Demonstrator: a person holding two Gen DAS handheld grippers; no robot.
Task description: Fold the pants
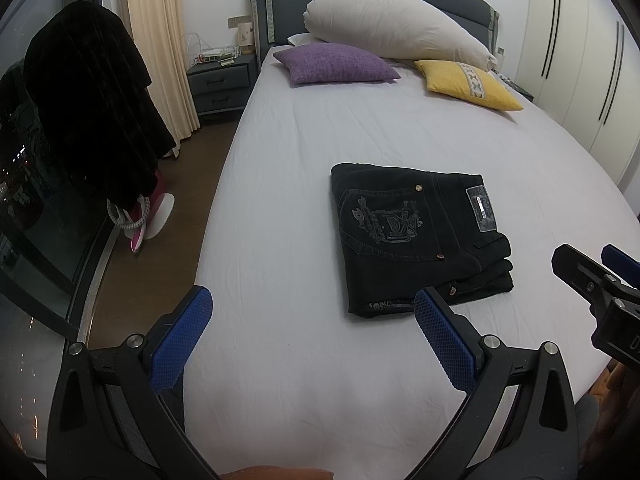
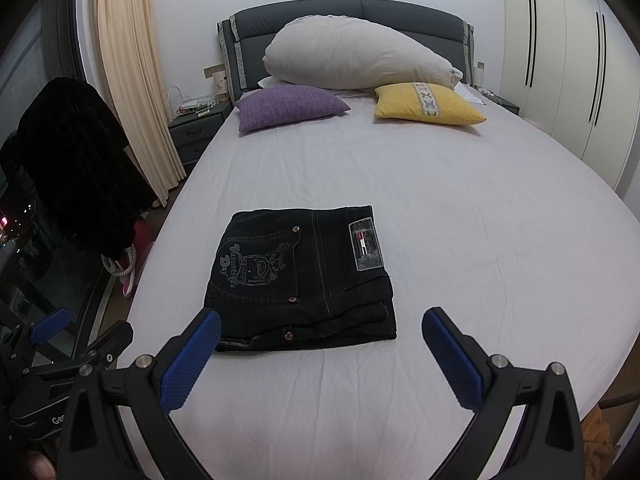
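Black jeans lie folded into a compact rectangle on the white bed sheet, back pocket with pale embroidery and a grey waist patch facing up. The same pants sit centre-left in the right wrist view. My left gripper is open, held above the sheet just in front and left of the pants, nothing between its blue pads. My right gripper is open too, hovering just short of the pants' near edge, empty. The right gripper also shows at the far right of the left wrist view.
The bed carries a purple cushion, a yellow cushion and a large white pillow at the headboard. A dark garment hangs on the left by a glass wall. Nightstand, curtain and wardrobe doors surround the bed.
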